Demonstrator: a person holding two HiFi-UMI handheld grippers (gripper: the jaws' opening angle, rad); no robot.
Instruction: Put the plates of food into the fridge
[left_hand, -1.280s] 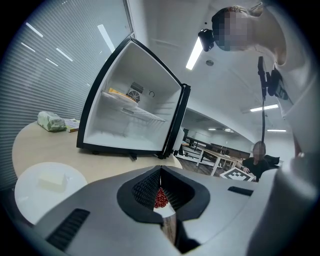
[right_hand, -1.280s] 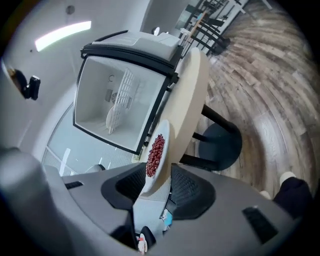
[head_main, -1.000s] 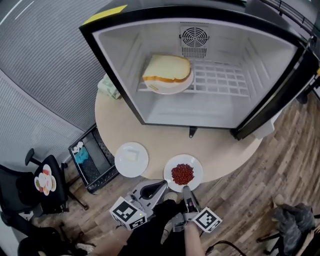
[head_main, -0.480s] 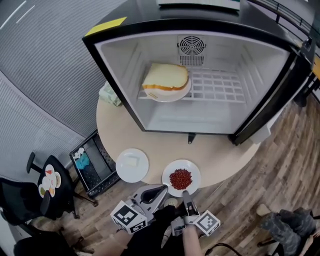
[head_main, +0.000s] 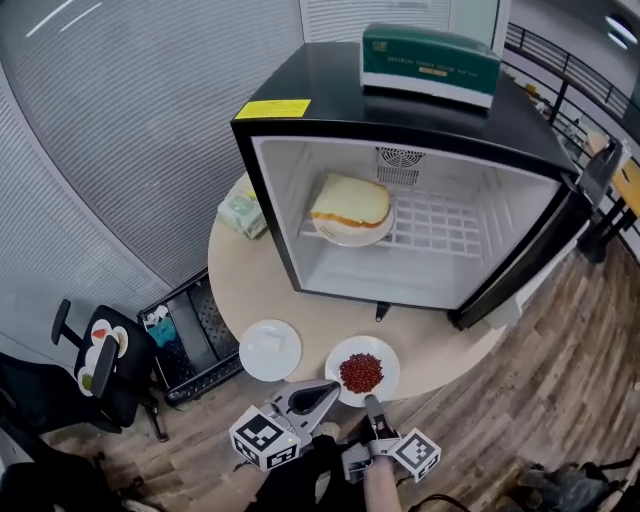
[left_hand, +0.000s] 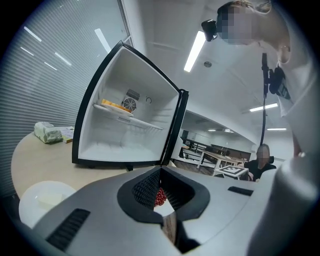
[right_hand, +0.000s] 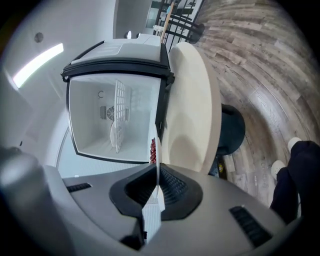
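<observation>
R gripper (head_main: 368, 399) newly tight, L gripper (head_main: 331, 387) likewise, both on rim of round white plate (head_main: 386, 356) w/ red heap (head_main: 361, 371).

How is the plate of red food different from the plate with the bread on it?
The plate of red food is outside the fridge, by the table's near edge; the bread plate rests on the fridge's wire shelf. The right claw pinches the plate of red food at its rim; nothing holds the bread plate. The red food is a small central heap; the bread covers most of its plate. Both are round and white.
</observation>
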